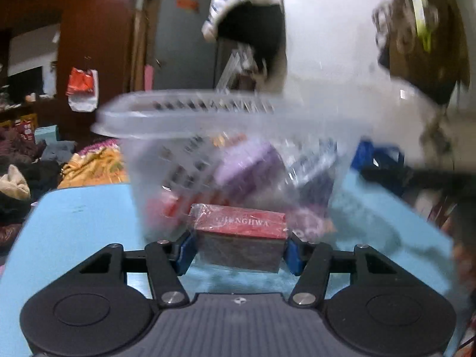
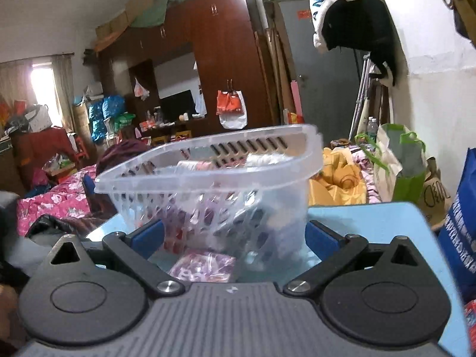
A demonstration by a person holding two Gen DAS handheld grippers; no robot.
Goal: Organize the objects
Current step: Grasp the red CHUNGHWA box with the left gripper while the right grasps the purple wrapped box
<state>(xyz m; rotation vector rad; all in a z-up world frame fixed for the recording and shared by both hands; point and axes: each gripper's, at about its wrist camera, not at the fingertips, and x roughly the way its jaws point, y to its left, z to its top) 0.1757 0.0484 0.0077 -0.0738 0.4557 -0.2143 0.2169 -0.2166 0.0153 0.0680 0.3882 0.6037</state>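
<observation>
Left wrist: fingers (image 1: 190,248) apparently around red box (image 1: 238,238).

OBSTACLE: clear slotted plastic basket (image 2: 214,178) directly ahead of right claw (image 2: 235,235) | FREE: bare light-blue surface (image 2: 372,220) right of basket

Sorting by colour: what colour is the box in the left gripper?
Red top, dark side; the box shows best in the left wrist view.

A light-blue table (image 2: 372,223) carries a clear slotted basket (image 2: 208,178) and a pink packet (image 2: 205,266) just beside it.
</observation>
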